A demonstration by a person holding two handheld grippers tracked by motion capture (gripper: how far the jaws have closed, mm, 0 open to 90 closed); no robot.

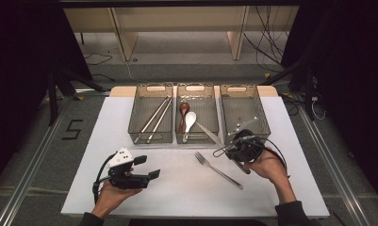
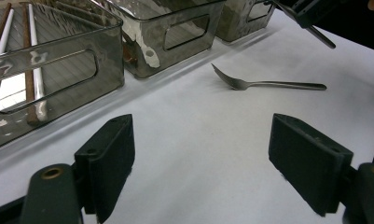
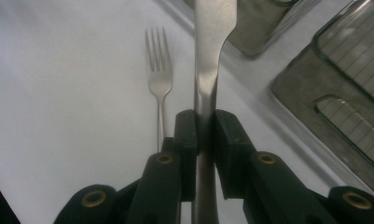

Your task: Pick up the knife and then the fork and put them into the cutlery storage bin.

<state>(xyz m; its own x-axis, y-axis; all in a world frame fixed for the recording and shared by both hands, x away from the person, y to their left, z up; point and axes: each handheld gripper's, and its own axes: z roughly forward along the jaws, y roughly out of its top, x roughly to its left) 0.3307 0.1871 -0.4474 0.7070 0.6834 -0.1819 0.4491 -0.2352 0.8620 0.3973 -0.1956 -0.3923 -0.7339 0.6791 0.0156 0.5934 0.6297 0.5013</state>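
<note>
A person sits at a table covered with a white mat (image 1: 177,183), holding a two-jaw gripper in each hand. Three clear plastic bins stand side by side along the far edge of the mat.

The right gripper (image 3: 204,135) has its jaws pressed tight on the handle of a table knife (image 3: 208,70), gripping it partway along so the blade sticks out ahead. In the high view the knife (image 1: 209,133) is lifted off the mat, its blade slanting toward the near edge of the middle bin (image 1: 196,117); whether the tip touches the bin rim is hard to tell from above.

A fork (image 1: 218,170) lies flat on the mat just in front of the middle bin, beside and below the held knife, tines toward the bins.

The left gripper (image 1: 138,170) rests in the person's palm well to the left of the fork, jaws spread wide with nothing between them.

The left bin (image 1: 151,117) holds chopsticks (image 1: 153,120). The middle bin holds a brown spoon (image 1: 183,113) and a white spoon (image 1: 190,121). The right bin (image 1: 245,113) sits just behind the right gripper.
</note>
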